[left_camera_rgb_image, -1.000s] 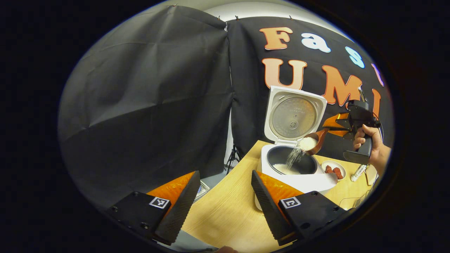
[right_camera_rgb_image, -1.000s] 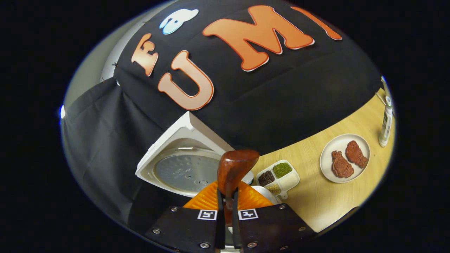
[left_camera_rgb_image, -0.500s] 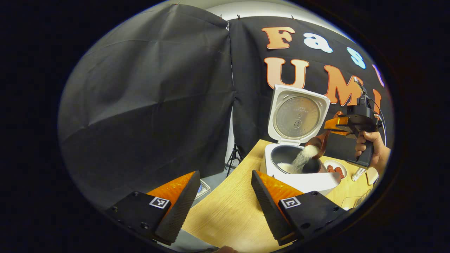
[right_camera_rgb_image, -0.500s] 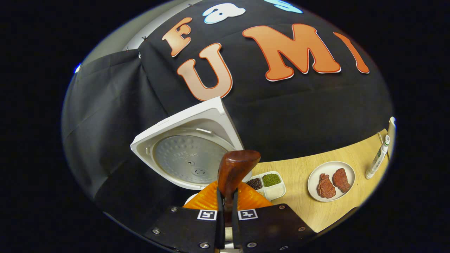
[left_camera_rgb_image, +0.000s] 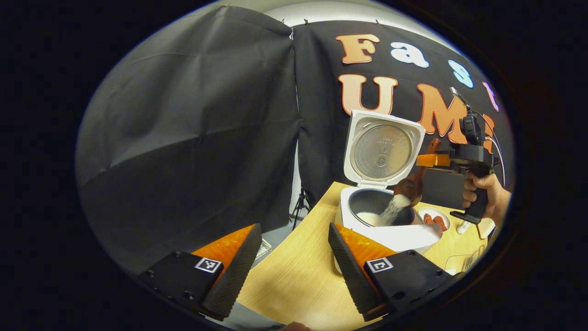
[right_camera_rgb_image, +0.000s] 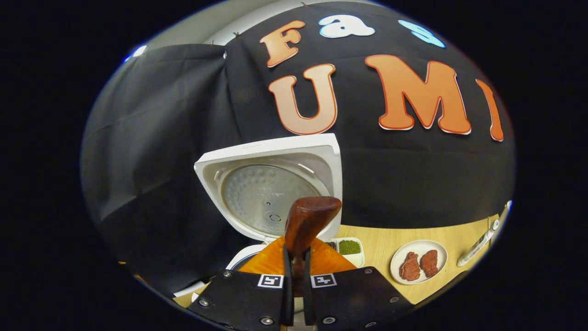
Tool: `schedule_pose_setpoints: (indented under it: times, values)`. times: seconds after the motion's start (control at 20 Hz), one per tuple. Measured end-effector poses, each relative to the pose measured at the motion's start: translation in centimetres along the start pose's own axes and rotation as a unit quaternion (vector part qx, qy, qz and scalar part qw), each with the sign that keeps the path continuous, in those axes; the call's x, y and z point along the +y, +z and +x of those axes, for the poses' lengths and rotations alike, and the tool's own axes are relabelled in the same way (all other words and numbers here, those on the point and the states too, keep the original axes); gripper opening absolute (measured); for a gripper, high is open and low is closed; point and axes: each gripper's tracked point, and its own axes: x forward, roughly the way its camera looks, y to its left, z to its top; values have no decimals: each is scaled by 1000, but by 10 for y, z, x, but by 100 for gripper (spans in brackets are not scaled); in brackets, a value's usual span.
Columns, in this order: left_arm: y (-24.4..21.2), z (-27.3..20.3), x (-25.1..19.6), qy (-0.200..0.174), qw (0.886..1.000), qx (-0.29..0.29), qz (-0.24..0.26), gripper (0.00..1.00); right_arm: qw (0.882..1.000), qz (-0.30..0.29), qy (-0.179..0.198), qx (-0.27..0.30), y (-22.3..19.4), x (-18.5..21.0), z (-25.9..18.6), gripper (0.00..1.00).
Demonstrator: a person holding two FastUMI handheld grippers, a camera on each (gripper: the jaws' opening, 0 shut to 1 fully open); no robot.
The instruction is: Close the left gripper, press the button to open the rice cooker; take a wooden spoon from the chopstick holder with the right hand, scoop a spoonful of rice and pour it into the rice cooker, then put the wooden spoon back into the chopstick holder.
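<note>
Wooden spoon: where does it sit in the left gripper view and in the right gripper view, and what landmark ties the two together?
Left gripper view: the wooden spoon is right of centre, tipped over the rice cooker pot, rice falling from its bowl.
Right gripper view: bottom centre, its handle end rising from between the right gripper's closed jaws.
Shared landmark: the raised white lid.

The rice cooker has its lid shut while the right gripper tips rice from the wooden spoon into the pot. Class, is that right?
Not quite. The rice cooker has its lid standing open, as the left gripper view shows. The right gripper does tip rice from the wooden spoon into the pot.
</note>
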Motion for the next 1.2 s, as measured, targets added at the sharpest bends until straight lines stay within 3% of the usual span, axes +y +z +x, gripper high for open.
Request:
schedule_pose_setpoints:
  times: [0.3,0.7,0.8,1.0,1.2]
  values:
    - [-2,-6,6,8,1000,1,1,99,994,-103,23,-5,-5,28,-4,7]
    - [-2,-15,4,13,1000,-3,1,99,973,-223,31,-50,8,48,-24,7]
    - [-1,-17,2,14,1000,-8,6,99,975,-215,31,-53,10,46,-30,7]
    - [4,-25,-12,17,1000,-19,16,99,990,-129,42,-38,14,29,-48,7]
    - [7,-36,-49,2,999,-26,21,99,996,-64,40,-45,27,-7,-87,7]
